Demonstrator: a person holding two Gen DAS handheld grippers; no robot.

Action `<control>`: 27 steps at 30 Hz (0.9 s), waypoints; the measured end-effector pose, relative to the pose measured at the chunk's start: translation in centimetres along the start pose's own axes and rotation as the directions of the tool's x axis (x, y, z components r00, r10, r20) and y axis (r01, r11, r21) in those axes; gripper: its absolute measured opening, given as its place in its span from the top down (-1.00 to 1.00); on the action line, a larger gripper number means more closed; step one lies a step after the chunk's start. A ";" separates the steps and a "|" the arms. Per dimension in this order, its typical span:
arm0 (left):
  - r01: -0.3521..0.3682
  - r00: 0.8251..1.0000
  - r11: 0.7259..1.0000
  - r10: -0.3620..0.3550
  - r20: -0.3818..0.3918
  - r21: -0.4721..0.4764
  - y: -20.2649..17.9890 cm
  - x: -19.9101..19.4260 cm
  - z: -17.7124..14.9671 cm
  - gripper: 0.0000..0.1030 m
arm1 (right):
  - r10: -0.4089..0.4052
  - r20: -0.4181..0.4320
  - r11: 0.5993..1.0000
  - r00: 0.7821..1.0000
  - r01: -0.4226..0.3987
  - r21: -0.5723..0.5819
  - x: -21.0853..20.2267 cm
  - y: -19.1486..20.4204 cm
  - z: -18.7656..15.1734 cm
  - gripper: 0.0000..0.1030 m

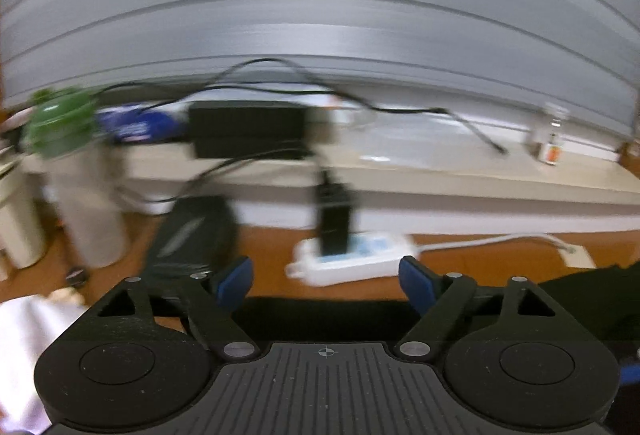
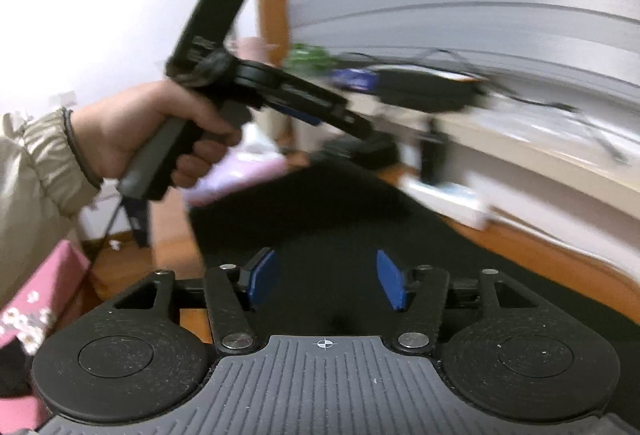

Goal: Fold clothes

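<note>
Black cloth (image 2: 336,203) spread low on the orange-brown floor (image 2: 532,255), under both grippers.

Blue-padded left gripper (image 1: 327,281) spread wide, nothing between the pads, hanging just above the near edge of the same dark cloth (image 1: 320,319). Right gripper (image 2: 326,281) parted about halfway, pads clear of the fabric beneath, gripping nothing. Seen from the right wrist: a hand (image 2: 152,131) in a beige sleeve (image 2: 32,171) wrapped round the left tool's handle, tool angled down toward the cloth. Beyond, blurred: white power strip (image 1: 352,255) on the floor with a black plug in it, low white shelf (image 1: 440,175) carrying a black box (image 1: 248,133) and loose cables, grey slatted wall (image 1: 320,15) behind. Pale lilac fabric (image 2: 236,175) just past the cloth's far edge; pink flowered fabric (image 2: 44,287) at lower left.
</note>
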State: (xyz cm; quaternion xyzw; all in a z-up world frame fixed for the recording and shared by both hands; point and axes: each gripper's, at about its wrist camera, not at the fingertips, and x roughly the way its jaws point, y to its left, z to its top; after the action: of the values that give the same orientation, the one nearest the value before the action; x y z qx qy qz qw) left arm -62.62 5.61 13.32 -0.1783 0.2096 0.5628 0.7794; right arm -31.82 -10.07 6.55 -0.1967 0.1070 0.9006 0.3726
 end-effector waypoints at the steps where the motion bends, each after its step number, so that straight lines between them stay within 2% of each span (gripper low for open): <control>1: 0.018 1.000 1.000 -0.018 -0.001 0.008 -1.2 0.7 0.1 -0.63 | -0.026 -0.006 1.000 1.000 0.026 0.000 -1.4 -1.2 -0.8 -0.13; 3: 0.066 0.998 0.998 -0.066 -0.005 0.024 -4.1 2.4 0.1 -0.74 | -0.081 -0.016 0.997 0.997 0.081 0.004 -4.0 -3.6 -2.2 -0.13; 7: 0.168 0.985 0.984 -0.167 -0.032 0.060 -10.6 5.9 -0.3 -0.76 | -0.211 -0.050 0.975 0.976 0.213 0.054 -9.1 -7.9 -6.0 -0.14; 10: 0.249 0.968 0.964 -0.244 -0.063 0.092 -15.9 8.8 -0.7 -0.76 | -0.270 -0.092 0.956 0.959 0.278 0.098 -12.5 -10.0 -9.1 -0.14; 14: 0.345 0.938 0.928 -0.333 -0.102 0.144 -22.4 11.4 0.0 -0.76 | -0.313 -0.132 0.937 0.941 0.328 0.120 -16.2 -10.4 -12.7 -0.14; 18: 0.413 0.909 0.892 -0.391 -0.145 0.185 -28.1 13.3 -0.1 -0.76 | -0.308 -0.140 0.937 0.941 0.325 0.125 -18.9 -8.7 -14.6 -0.14; 23: 0.455 0.887 0.856 -0.413 -0.205 0.245 -33.0 14.6 -0.7 -0.75 | -0.253 -0.131 0.954 0.959 0.270 0.130 -19.2 -6.3 -15.4 -0.14; 25: 0.456 0.886 0.845 -0.401 -0.232 0.280 -34.3 14.8 -1.0 -0.73 | -0.231 -0.134 0.961 0.964 0.247 0.125 -18.2 -5.6 -15.3 -0.14; 27: 0.439 0.892 0.840 -0.367 -0.262 0.318 -35.4 15.2 -1.4 -0.42 | -0.232 -0.138 0.963 0.963 0.247 0.108 -17.1 -5.2 -15.2 -0.13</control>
State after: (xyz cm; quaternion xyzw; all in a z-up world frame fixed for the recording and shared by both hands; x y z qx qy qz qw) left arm -24.89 6.35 5.63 -0.1222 0.3427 0.3160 0.8762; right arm -12.89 -22.35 0.02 -0.2402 0.1613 0.8265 0.4830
